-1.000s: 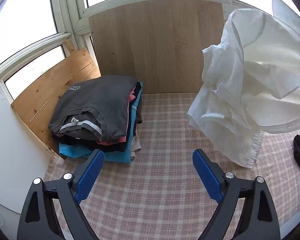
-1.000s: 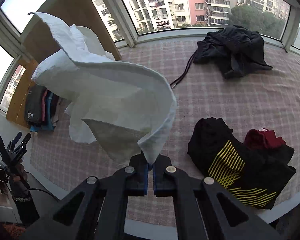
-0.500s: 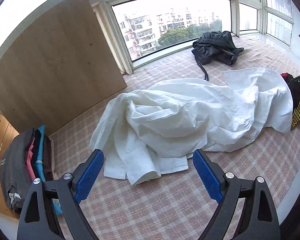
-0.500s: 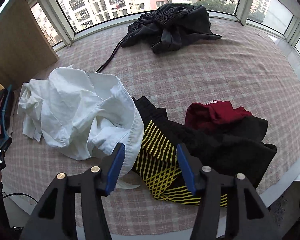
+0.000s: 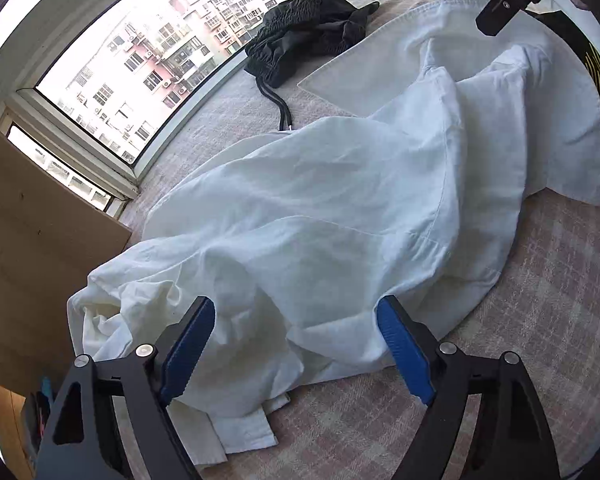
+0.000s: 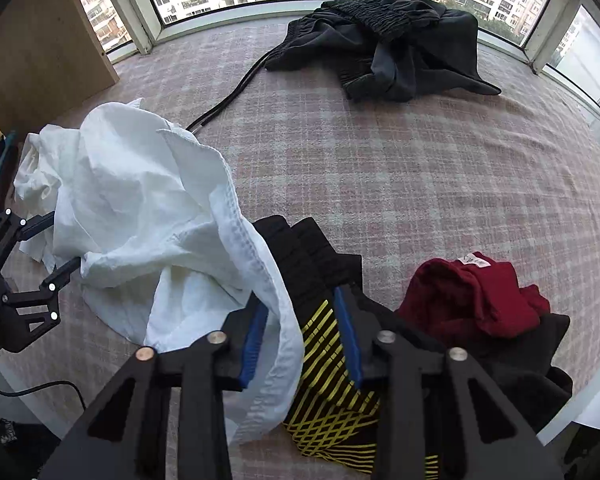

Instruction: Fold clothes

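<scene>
The white shirt (image 5: 340, 208) lies crumpled across the checked cloth (image 6: 440, 168), its near hem draped partly over the black and yellow garment (image 6: 332, 360). To fold it well it first wants spreading flat — each gripper should take a separate edge or corner, single layer only, and draw apart low over the surface. The left gripper (image 5: 296, 344) hangs over the shirt's near bunched end, jaws wide with nothing between them. The right gripper (image 6: 300, 340) is partly parted, the hem lying loose in its gap, not pinched. A second ago the shirt hung in the air, clamped by the right gripper — half a second ago it was already down and released, and both grippers have since moved closer in.
</scene>
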`<state>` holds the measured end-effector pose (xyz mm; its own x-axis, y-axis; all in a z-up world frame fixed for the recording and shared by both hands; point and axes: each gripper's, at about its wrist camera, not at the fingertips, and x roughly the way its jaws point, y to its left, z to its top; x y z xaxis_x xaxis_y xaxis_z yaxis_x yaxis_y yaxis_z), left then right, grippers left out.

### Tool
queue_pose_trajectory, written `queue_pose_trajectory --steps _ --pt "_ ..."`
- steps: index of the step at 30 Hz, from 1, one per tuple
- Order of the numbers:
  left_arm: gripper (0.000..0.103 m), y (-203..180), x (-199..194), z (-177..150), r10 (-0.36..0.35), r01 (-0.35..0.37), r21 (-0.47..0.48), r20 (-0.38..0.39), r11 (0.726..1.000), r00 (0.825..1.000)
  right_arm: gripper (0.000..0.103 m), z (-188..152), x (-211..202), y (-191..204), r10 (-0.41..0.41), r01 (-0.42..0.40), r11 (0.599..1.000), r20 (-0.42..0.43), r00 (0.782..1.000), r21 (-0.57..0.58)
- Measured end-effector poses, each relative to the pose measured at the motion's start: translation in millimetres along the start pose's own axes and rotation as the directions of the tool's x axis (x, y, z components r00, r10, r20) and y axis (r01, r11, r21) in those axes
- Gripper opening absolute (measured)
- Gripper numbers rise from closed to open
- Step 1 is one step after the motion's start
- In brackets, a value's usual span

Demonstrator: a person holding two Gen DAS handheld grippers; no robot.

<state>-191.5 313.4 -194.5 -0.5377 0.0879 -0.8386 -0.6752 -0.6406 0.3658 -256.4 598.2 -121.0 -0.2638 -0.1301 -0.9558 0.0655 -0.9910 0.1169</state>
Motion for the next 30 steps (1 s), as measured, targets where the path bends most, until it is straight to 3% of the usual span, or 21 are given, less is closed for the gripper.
queue_pose_trajectory --steps 2,4,5,8,11,12,14,16,21,26,27,28,29,30 --pt "0.030 17.4 1.9 2.1 -0.067 0.066 -0.055 -0.018 0.996 0.998 0.002 2.8 -7.6 -3.4 0.041 -0.042 0.998 0.019 0.999 0.036" --pt "0.016 37.0 -4.4 3.4 -0.100 0.098 -0.101 -0.015 0.990 0.995 0.002 6.9 -33.3 -2.9 0.054 -0.059 0.997 0.093 0.994 0.044" --pt "0.012 48.2 -10.5 3.9 -0.093 0.092 -0.120 -0.005 0.988 0.996 0.002 9.2 -48.8 -2.7 0.072 -0.079 0.996 0.130 0.989 0.050" --pt "0.012 76.8 -36.3 4.9 -0.044 0.050 -0.150 0.042 0.987 0.998 0.002 15.1 -94.9 -0.8 0.086 -0.098 0.994 0.232 0.969 0.042" --pt "0.012 88.5 -59.7 3.7 -0.047 0.065 -0.165 0.108 0.984 0.993 0.002 15.6 -120.2 3.7 0.081 -0.091 0.995 0.266 0.961 0.027" --pt "0.017 89.3 -66.2 2.8 -0.059 0.081 -0.168 0.134 0.982 0.989 0.002 15.3 -124.6 6.5 0.071 -0.079 0.997 0.270 0.960 0.021" --pt "0.059 78.1 -71.9 -0.9 -0.081 0.108 -0.145 0.180 0.983 0.980 0.002 15.2 -128.4 7.7 0.067 -0.076 0.997 0.267 0.961 0.022" --pt "0.074 53.0 -73.7 -7.0 -0.077 0.100 -0.093 0.220 0.991 0.972 0.002 15.6 -131.6 7.9 0.081 -0.092 0.995 0.264 0.961 0.029" --pt "0.075 -8.0 -67.7 -14.5 -0.034 0.026 0.033 0.251 0.999 0.967 0.002 14.5 -136.8 8.4 0.079 -0.088 0.996 0.264 0.961 0.021" --pt "0.076 -38.4 -46.4 -9.7 0.018 -0.046 0.110 0.242 0.993 0.970 0.002 12.2 -135.9 11.1 0.093 -0.101 0.995 0.266 0.959 0.016" --pt "0.073 -39.4 -38.7 -6.8 0.018 -0.046 0.120 0.227 0.992 0.974 0.002 11.8 -135.8 11.1 0.099 -0.107 0.994 0.266 0.959 0.017" --pt "0.059 -38.1 -30.3 -3.2 0.010 -0.036 0.123 0.203 0.992 0.979 0.002 11.4 -135.6 10.9 0.106 -0.115 0.993 0.266 0.958 0.019" --pt "0.029 -34.5 -21.3 0.9 0.006 -0.026 0.117 0.167 0.993 0.986 0.002 11.1 -135.3 10.8 0.111 -0.121 0.993 0.265 0.958 0.020" --pt "0.015 -27.8 -14.8 4.5 -0.006 -0.008 0.099 0.134 0.995 0.991 0.002 10.8 -135.2 10.4 0.112 -0.122 0.992 0.265 0.958 0.021"
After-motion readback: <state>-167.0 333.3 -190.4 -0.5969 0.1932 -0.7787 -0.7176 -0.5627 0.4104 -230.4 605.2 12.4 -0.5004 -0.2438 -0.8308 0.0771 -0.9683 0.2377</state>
